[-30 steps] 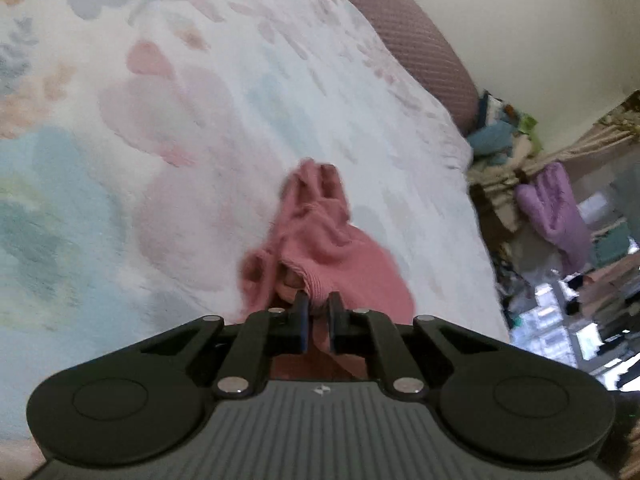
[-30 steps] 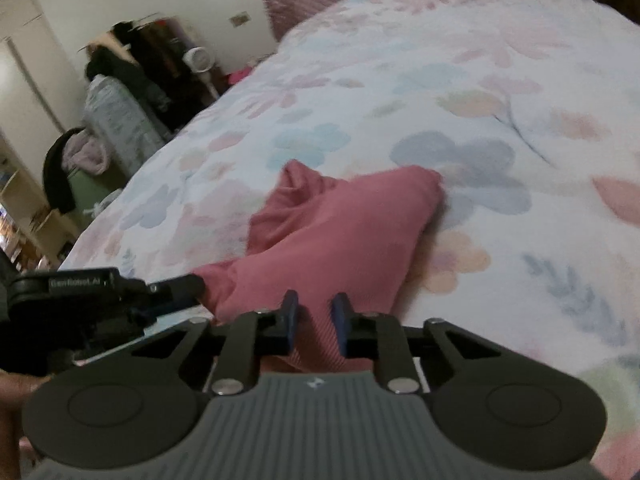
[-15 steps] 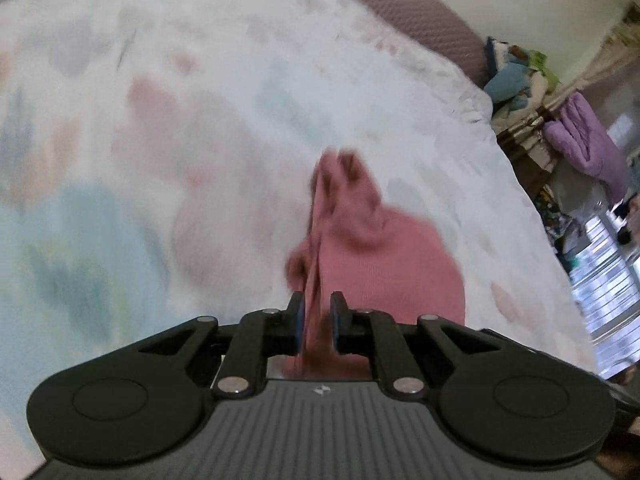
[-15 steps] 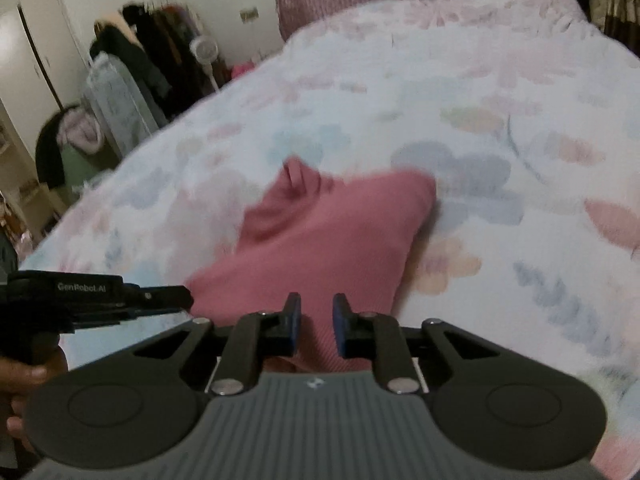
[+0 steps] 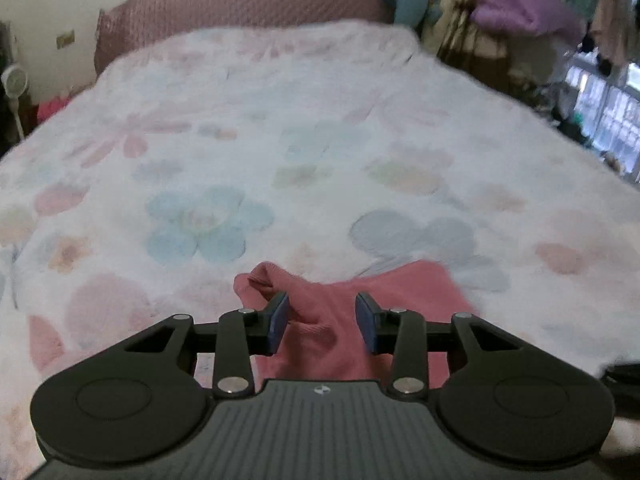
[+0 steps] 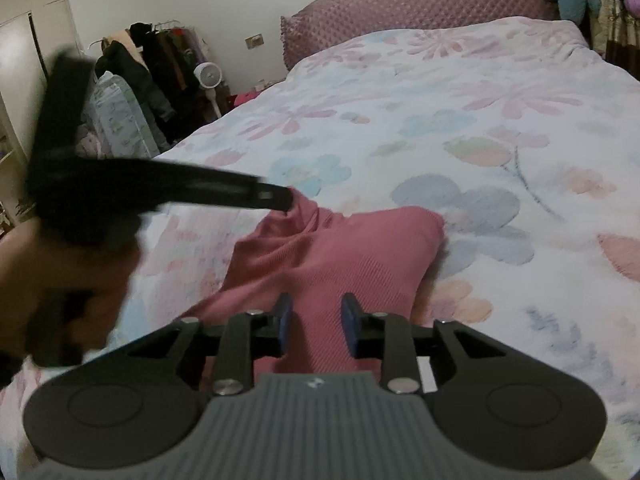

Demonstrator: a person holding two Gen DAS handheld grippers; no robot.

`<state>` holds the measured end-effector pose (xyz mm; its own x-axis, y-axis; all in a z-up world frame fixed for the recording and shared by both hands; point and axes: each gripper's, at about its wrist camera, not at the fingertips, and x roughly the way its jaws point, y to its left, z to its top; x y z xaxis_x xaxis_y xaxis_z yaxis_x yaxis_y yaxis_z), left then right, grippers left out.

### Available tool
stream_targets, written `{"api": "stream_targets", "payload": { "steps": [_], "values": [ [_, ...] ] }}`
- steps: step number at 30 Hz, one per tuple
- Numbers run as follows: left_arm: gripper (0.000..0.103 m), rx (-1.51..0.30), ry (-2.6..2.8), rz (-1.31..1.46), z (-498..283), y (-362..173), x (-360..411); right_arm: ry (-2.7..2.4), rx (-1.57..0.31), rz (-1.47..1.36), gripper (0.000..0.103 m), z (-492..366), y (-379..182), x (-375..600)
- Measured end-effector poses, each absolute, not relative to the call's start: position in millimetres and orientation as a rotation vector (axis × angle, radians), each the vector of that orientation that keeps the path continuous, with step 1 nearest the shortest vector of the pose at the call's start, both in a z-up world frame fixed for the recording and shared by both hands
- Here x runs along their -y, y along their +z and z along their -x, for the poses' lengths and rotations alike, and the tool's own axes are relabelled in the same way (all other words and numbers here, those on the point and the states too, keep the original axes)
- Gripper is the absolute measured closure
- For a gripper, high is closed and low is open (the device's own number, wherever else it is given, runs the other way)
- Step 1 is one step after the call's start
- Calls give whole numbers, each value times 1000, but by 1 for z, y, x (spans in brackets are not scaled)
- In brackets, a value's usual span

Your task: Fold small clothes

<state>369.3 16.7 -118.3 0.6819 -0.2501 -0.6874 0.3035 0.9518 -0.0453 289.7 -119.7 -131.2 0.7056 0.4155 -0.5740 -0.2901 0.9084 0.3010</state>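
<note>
Left wrist view: the left tongs [image 5: 322,322] are spread wide over a pink garment [image 5: 360,300] lying on a floral bedspread [image 5: 320,140]; no writing is legible. Right wrist view: the right tongs [image 6: 315,326] are parted above the garment [image 6: 340,252], and a pink headboard [image 6: 420,4] and clothes rack [image 6: 152,60] stand behind.

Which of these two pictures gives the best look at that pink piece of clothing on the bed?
The right wrist view: the pink garment lies spread across the floral bedspread, ribbed weave sharp. The left wrist view shows only its bunched top, blurred, behind the open left claw.
</note>
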Motion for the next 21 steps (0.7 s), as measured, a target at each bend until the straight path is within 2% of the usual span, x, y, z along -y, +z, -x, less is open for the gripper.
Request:
{"api": "stream_targets", "payload": {
  "steps": [1, 2, 3, 6, 9, 12, 15, 17, 18, 19, 21],
  "values": [
    [64, -794, -302, -65, -374, -127, -24, 400, -681, -197, 77, -290, -133, 120],
    [77, -850, -306, -45, -382, -136, -29, 403, -680, -200, 77, -290, -135, 120],
    [96, -908, -326, 26, -391, -146, -37, 406, -681, -203, 77, -291, -137, 121],
    [96, -881, -379, 456, -395, -151, -92, 412, -688, -228, 76, -293, -142, 127],
    [96, -883, -319, 773, -400, -174, -146, 427, -687, -265, 76, -295, -146, 134],
    [95, -968, -298, 647, -403, -194, -146, 440, -696, -293, 76, -297, -153, 135],
    [91, -918, -322, 596, -396, -185, -142, 440, -696, -262, 75, -296, -155, 130],
    [84, -866, -320, 649, -392, -174, -149, 438, -691, -238, 74, -296, -153, 127],
    [73, -842, -313, 679, -389, -169, -153, 437, -690, -234, 74, -296, -152, 127],
    [68, -825, -307, 703, -386, -166, -157, 436, -688, -225, 74, -296, -150, 127],
    [67, -788, -311, 732, -373, -156, -165, 422, -685, -195, 74, -294, -145, 125]
  ]
}}
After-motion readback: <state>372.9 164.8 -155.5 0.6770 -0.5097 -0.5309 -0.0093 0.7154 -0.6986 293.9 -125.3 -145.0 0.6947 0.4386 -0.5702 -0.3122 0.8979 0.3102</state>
